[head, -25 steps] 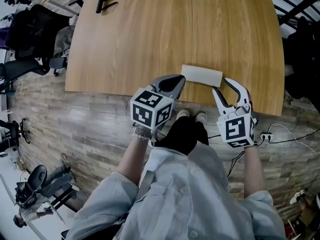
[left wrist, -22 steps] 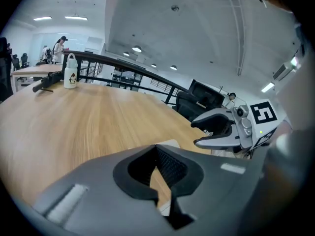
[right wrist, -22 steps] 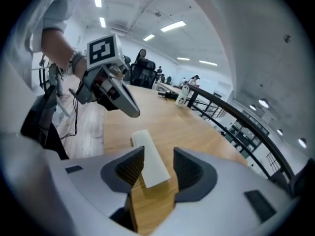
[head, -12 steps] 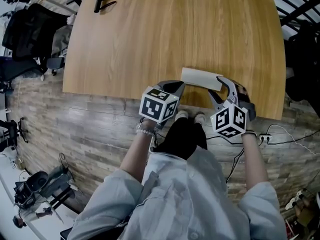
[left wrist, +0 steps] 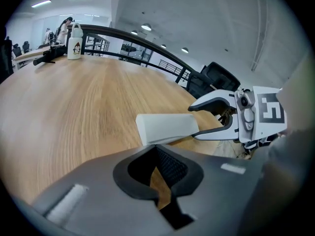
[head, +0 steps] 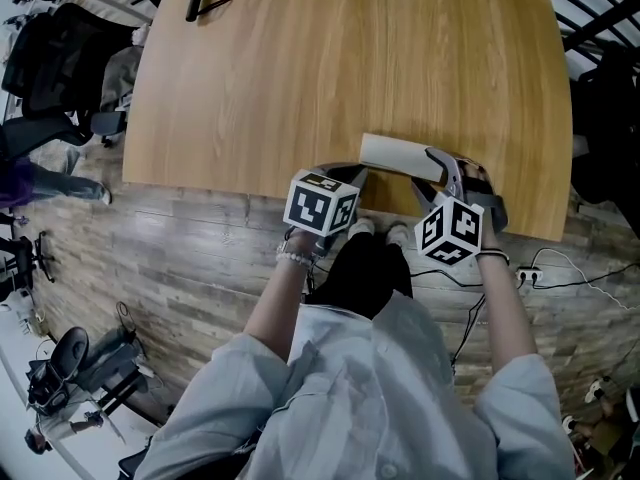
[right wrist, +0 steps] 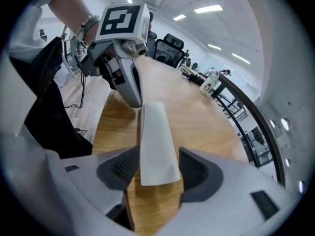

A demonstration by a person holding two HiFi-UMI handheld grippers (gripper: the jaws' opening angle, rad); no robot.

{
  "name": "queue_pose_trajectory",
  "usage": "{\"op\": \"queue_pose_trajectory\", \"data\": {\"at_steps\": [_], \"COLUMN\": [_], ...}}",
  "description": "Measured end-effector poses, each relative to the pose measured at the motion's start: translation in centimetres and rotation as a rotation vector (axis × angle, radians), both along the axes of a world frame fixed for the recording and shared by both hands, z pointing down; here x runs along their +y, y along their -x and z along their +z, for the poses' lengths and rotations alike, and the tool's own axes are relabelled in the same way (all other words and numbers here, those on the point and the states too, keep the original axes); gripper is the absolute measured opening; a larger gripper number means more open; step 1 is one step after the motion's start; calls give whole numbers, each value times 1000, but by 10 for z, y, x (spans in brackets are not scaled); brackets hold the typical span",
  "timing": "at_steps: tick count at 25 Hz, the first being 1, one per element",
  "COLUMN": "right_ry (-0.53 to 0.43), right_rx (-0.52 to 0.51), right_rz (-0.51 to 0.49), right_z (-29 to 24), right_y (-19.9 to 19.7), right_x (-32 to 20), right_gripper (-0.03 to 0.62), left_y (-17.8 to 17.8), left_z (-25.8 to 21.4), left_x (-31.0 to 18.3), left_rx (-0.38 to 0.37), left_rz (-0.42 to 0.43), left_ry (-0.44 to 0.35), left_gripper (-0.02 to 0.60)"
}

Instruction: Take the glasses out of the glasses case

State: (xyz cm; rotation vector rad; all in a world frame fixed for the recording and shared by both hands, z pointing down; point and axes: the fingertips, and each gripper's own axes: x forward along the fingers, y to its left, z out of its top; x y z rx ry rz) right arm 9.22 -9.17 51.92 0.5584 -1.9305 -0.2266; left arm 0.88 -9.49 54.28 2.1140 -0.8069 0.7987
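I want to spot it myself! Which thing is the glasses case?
Find the wooden table and follow its near edge, by the person. The glasses case lies there, one end between the jaws of the right gripper, which have just been opening. It is the only plain white box; the gripper is grey with a marker cube.

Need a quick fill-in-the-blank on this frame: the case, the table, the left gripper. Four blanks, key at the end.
1. The glasses case is ___ in colour.
2. Its lid is ___, so no glasses show.
3. It lies close to the edge of a ___ table.
4. The left gripper has ___ between its jaws.

Missing words: white; closed; wooden; nothing.
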Motion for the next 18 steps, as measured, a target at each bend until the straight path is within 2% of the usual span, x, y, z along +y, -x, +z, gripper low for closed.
{"op": "queue_pose_trajectory", "data": {"at_steps": [8,18], "right_ry": [-8,50], "right_rx": [85,62], "right_rz": [-52,-79], "right_z": [14,12], "right_y": [-5,-6], "right_x": [-1,-1], "right_gripper": [222,222], "left_y": [-1,-2], "left_z": [8,9], "left_x": [0,1], "left_rx": [-27,-25], "left_rz": [0,-1], "left_ry": [18,20], "left_gripper": [5,5]}}
